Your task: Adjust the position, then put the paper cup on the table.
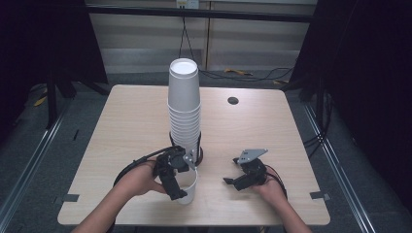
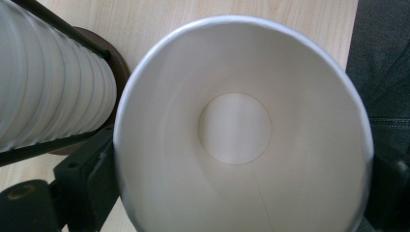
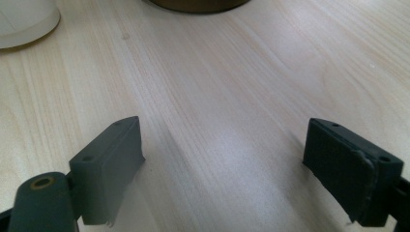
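A tall stack of white paper cups [image 1: 184,111] stands upside down in a black rod holder with a dark round base [image 2: 118,63] at mid-table. A single white cup [image 1: 188,193] stands upright on the table in front of it, mouth up. My left gripper [image 1: 177,182] straddles this cup; its left pad [image 2: 92,179] lies against the wall and the rim [image 2: 241,21] stays round, unsqueezed. My right gripper [image 1: 231,171] hovers low over bare wood to the right, jaws wide apart with nothing between its pads [image 3: 111,159].
The light wooden table [image 1: 136,126] has a small round hole [image 1: 232,100] at the back right. Dark floor, rails and cables surround it. The single cup's foot [image 3: 24,19] and the holder's base [image 3: 193,4] lie ahead of the right gripper.
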{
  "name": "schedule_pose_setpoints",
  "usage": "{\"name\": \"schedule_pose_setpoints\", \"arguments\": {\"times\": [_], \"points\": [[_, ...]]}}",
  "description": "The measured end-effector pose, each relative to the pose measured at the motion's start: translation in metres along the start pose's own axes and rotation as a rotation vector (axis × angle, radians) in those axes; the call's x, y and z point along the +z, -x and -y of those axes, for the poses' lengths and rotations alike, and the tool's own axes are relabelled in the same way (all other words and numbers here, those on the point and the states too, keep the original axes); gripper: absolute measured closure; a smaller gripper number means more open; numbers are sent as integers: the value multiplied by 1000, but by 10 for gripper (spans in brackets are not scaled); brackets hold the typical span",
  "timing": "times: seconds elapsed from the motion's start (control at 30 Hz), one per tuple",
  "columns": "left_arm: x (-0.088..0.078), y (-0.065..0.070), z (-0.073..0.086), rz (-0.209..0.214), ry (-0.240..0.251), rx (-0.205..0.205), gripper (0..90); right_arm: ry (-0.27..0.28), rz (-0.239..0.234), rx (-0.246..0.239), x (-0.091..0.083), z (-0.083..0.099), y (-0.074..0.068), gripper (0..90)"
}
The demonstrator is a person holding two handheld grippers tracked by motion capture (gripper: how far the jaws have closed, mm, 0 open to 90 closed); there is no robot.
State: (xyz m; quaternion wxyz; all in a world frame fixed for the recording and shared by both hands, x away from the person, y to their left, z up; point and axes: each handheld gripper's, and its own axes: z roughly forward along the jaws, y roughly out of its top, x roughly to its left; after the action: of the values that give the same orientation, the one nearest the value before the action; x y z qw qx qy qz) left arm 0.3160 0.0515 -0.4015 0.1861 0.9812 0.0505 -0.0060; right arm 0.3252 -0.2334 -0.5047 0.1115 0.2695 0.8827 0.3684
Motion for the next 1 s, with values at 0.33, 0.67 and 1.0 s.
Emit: {"name": "schedule_pose_setpoints", "arguments": {"times": [0.33,0.67,1.0], "points": [[2,0,3,10,42,-4,62,0,-2,-1,0,0,0,136],[1,-2,11,19,79,-14,57,1,-2,-4,0,0,0,137],[0,-2,25,23,145,-77,56,1,-3,-2,0,0,0,136]]}}
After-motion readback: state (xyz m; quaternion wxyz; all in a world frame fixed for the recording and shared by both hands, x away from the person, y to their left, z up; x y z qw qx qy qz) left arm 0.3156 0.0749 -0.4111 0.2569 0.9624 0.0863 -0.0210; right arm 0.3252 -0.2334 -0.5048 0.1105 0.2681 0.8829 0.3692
